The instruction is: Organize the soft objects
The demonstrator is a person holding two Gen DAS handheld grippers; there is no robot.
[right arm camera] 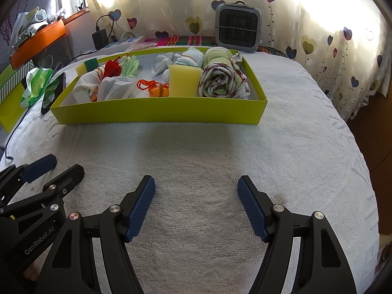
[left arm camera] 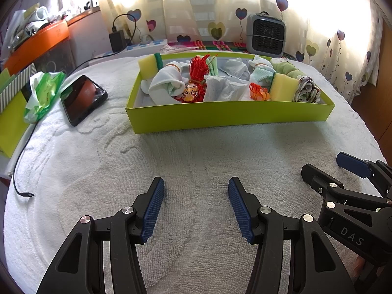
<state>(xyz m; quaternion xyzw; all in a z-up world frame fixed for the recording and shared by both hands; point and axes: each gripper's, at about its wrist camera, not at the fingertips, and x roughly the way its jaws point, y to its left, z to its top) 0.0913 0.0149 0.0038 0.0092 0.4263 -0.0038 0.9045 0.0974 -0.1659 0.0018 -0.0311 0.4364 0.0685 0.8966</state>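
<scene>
A lime-green box stands on the white towel-covered table ahead of both grippers. It holds yellow sponges, a rolled patterned cloth, white cloths, a green plush, a red tassel ornament and an orange knot. My left gripper is open and empty, low over the towel, well short of the box. My right gripper is open and empty beside it; it also shows at the right edge of the left wrist view.
A black phone and a green wipes pack lie left of the box. A cable runs along the left table edge. A grey heater and a heart-print curtain stand behind. An orange box sits far left.
</scene>
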